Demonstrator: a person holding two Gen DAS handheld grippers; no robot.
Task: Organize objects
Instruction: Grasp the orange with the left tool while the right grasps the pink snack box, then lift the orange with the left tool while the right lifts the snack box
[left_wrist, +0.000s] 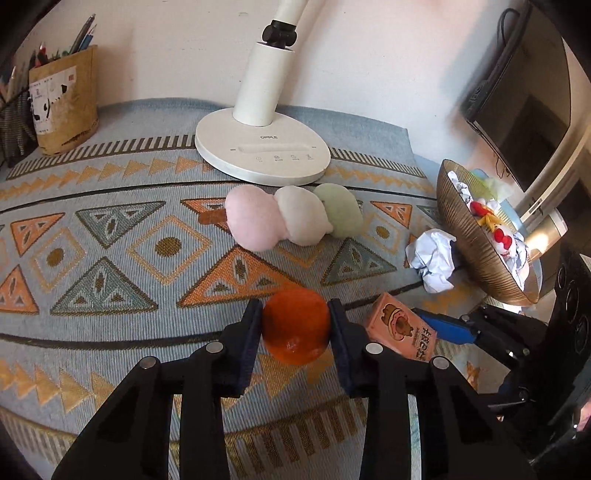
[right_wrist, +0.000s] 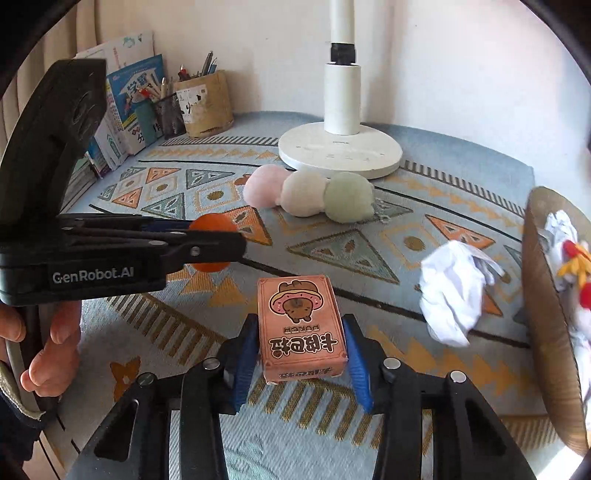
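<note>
My left gripper (left_wrist: 295, 317) is shut on an orange fruit (left_wrist: 295, 326) and holds it just above the patterned cloth; the fruit also shows in the right wrist view (right_wrist: 211, 226). My right gripper (right_wrist: 301, 332) has its blue pads on both sides of a pink card box (right_wrist: 301, 325) with a cartoon animal; the box also shows in the left wrist view (left_wrist: 400, 330). A plush of three balls, pink, white and green (left_wrist: 293, 216), lies in front of the lamp base. A crumpled white paper (right_wrist: 452, 291) lies beside the brown bowl (right_wrist: 546, 295).
A white desk lamp (left_wrist: 262, 147) stands at the back centre. A brown paper pen holder (left_wrist: 62, 99) and books (right_wrist: 125, 107) stand at the back left. The bowl at the right holds paper and a small toy (left_wrist: 495, 225). A patterned cloth (left_wrist: 110, 240) covers the table.
</note>
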